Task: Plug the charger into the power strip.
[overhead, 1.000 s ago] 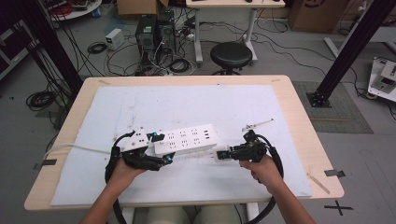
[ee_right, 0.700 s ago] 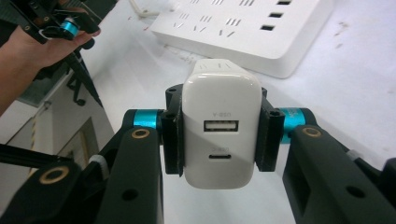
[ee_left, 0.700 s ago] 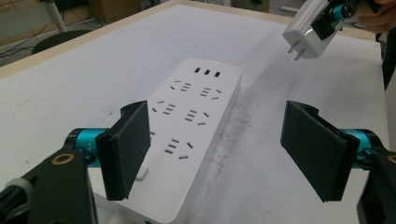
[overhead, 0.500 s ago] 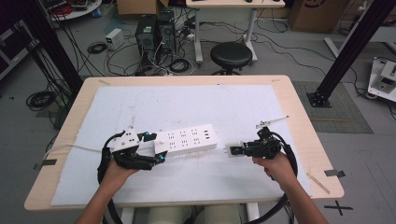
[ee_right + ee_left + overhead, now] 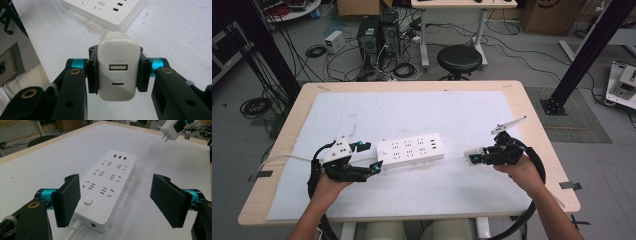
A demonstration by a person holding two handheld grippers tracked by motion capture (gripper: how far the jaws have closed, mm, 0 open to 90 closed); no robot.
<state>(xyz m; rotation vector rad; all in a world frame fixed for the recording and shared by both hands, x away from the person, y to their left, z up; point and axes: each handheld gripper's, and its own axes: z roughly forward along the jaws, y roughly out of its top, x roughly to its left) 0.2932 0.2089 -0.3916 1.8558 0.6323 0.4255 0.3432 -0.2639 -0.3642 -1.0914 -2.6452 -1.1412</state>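
A white power strip (image 5: 412, 148) lies on the white mat (image 5: 412, 110), its cord running off to the left. In the left gripper view the power strip (image 5: 107, 182) sits just beyond the jaws, which stand wide apart on either side of its switch end. My left gripper (image 5: 371, 161) is open at that end. My right gripper (image 5: 474, 157) is shut on a white USB charger (image 5: 118, 67), held above the mat to the right of the strip. The charger (image 5: 172, 130) hangs in the air with its prongs pointing down toward the strip.
The wooden table (image 5: 532, 125) ends close to the right hand. A black stool (image 5: 458, 58), computer towers (image 5: 374, 35) and loose cables stand on the floor beyond the far edge.
My right gripper has pulled away to the right with the charger, opening a gap from the strip's end. The left gripper has stayed at the strip's cord end.
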